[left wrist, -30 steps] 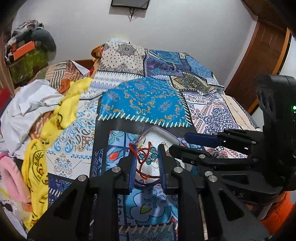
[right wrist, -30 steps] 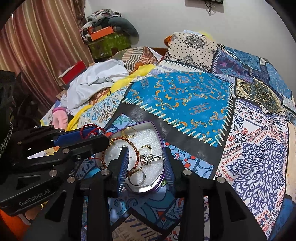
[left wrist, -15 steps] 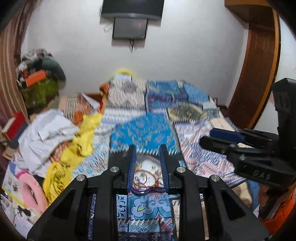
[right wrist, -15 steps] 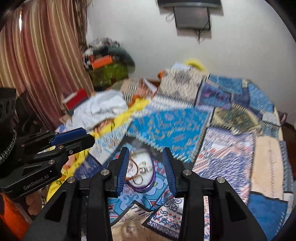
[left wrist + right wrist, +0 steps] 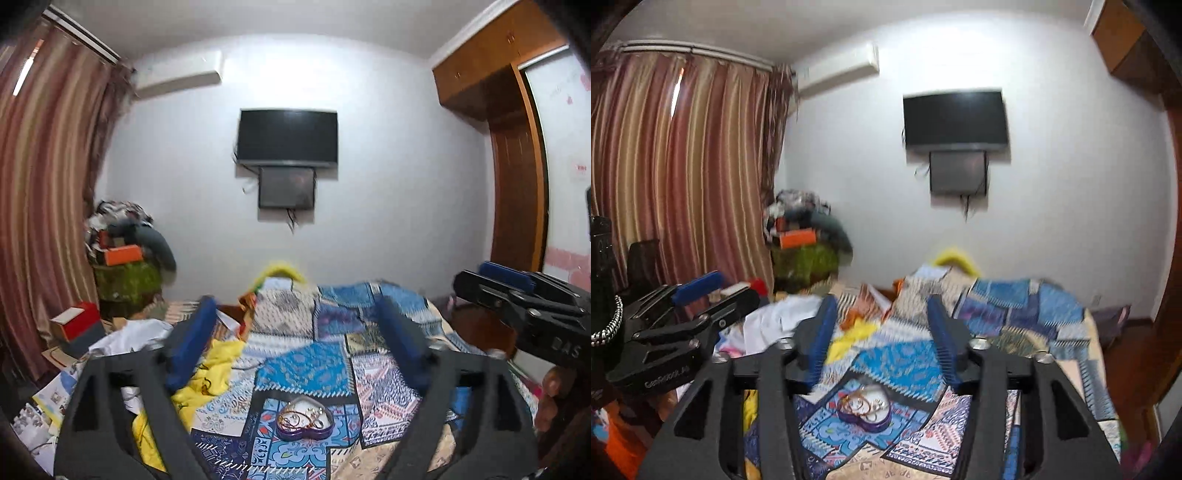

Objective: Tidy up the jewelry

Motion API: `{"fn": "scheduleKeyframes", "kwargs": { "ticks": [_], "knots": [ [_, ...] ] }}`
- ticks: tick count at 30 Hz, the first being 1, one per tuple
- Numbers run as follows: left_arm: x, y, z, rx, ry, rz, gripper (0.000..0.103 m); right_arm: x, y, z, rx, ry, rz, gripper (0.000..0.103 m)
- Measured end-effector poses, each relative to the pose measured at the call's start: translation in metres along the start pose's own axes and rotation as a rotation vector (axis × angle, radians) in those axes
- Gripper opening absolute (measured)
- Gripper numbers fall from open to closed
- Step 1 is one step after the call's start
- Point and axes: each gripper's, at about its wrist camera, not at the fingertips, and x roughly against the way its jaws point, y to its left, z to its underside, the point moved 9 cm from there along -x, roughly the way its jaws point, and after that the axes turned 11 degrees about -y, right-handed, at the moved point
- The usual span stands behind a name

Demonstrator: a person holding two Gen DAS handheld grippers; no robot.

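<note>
Left wrist view: the left gripper has fingers wide and empty; the heart-shaped jewelry tray sits at lower centre on the bed, bangles and rings gathered inside. Right wrist view: the right gripper likewise spread, holding nothing; tray lower centre, task seemingly finished.

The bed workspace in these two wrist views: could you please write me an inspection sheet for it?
Surface: bed under a patchwork bedspread, blue and patterned.
Job's things: purple heart-shaped jewelry box, open, lying on the bedspread; bangles and rings inside it, details too small to tell.
Clutter: yellow cloth and white cloth on the bed's left side; red and white box beside them.
Grippers: left gripper open, raised above the box, empty; right gripper open, also raised and empty.
Cables: wires hanging under the wall-mounted TV.
Surroundings: striped curtain, air conditioner, wooden wardrobe, pile of belongings in the corner.
</note>
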Motion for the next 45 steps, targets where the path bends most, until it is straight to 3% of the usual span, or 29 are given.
{"fn": "scheduleKeyframes", "kwargs": {
  "ticks": [1, 3, 9, 45],
  "knots": [
    [0.006, 0.000, -0.002, 0.010, -0.010, -0.004, 0.098, 0.006, 0.000, -0.003, 0.003, -0.020, 0.011, 0.062],
    [0.013, 0.000, -0.004, 0.021, -0.015, -0.009, 0.099, 0.017, 0.001, -0.007, 0.006, -0.053, 0.037, 0.079],
    [0.024, -0.006, 0.002, 0.005, -0.008, -0.032, 0.101, 0.024, -0.006, -0.006, 0.000, -0.084, 0.108, 0.100],
    [0.015, -0.013, 0.016, -0.002, 0.033, -0.048, 0.102, 0.033, -0.014, 0.010, -0.018, -0.013, 0.102, 0.100]
  ]
}}
